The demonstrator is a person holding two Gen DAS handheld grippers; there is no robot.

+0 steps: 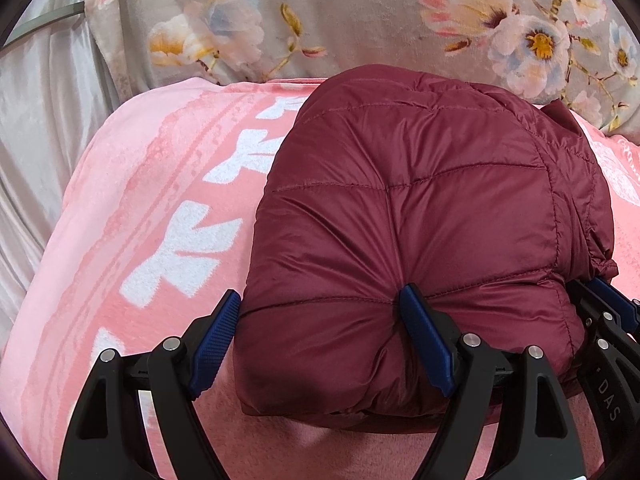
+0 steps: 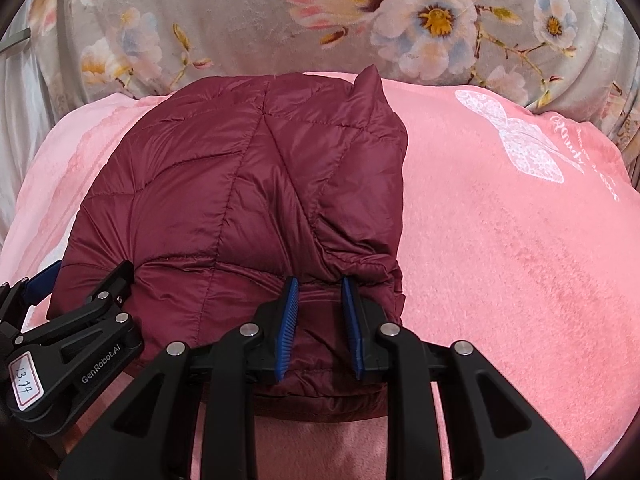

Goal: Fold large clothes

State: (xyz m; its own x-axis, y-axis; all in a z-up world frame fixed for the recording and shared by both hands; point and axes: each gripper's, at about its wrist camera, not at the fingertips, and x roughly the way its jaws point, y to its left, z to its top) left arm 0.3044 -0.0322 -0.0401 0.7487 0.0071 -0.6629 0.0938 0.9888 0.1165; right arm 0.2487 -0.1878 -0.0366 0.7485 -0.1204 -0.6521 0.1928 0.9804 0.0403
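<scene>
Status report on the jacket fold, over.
Left gripper open, straddling near edge. Right gripper pinching hem. Maroon puffer jacket folded on pink blanket. Nothing in the way.

I can't read the small white cursive lettering (image 2: 576, 142) on the pink fleece blanket (image 2: 500, 260). The folded maroon quilted puffer jacket (image 2: 240, 184) hides its own inner layers.

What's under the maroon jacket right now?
The jacket lies folded on a pink blanket that shows on every side of it. The blanket beneath the jacket is covered, so anything lying there cannot be seen. A floral cover lies behind.
</scene>
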